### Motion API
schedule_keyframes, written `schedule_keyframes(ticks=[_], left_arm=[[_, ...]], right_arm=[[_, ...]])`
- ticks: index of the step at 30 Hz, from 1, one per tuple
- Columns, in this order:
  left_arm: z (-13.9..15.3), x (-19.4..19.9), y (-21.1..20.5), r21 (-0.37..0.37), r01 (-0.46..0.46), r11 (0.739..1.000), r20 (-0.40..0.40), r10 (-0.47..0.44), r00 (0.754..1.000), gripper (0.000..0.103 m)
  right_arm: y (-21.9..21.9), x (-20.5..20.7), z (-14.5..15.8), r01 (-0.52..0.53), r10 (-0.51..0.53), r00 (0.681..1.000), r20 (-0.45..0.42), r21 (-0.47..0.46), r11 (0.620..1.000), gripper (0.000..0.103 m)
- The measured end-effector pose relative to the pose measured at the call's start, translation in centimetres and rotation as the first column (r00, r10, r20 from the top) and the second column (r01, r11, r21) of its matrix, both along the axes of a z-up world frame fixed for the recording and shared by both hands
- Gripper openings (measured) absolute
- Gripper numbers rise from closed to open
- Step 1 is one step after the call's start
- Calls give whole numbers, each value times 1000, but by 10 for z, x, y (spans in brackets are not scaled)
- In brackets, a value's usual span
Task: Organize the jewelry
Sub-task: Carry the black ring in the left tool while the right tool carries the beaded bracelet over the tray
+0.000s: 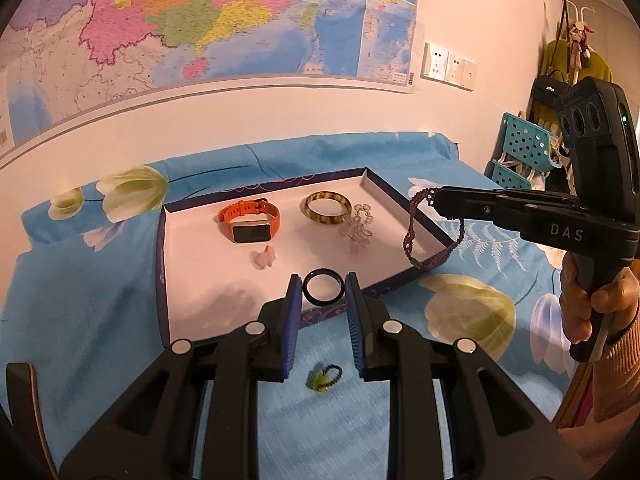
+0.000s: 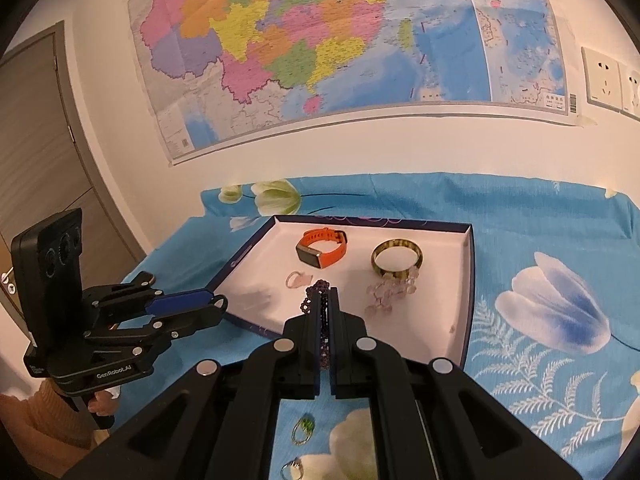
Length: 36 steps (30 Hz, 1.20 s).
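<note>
Reading "DAS" in pale letters on the side of the right hand-held gripper, I also made out "GenRobot.AI" on the base of the left hand-held gripper. The left one was clenched on a black ring, pinched between its blue pads just over the near rim of the tray. The right one was clamped tight on a purple beaded bracelet, which dangled over the tray's right edge.

Inside the white, dark-walled tray lay an orange watch, a yellow-brown bangle, a cluster of clear beads touching the bangle, and a small pink piece. On the blue flowered cloth near me sat a green-stoned ring, and another ring further back. A colourful map hung on the wall behind, its print too small to read, with white sockets beside it.
</note>
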<state>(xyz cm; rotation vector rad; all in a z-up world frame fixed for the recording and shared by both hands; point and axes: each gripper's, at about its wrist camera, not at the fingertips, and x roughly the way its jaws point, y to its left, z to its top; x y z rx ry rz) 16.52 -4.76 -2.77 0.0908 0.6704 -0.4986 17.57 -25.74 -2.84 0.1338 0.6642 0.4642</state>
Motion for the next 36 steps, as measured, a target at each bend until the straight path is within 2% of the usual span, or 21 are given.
schedule_keyframes(ticks=[16,36], left_arm=[[-11,32,-5,35,-30,999,-22,31,999,22],[-39,75,-12,71,-59,996,-102,66,993,22]], right_arm=[[1,40,-17,26,-24,998,-62,17,1000,2],[5,78,-40,34,-30,990,-139,24,999,2]])
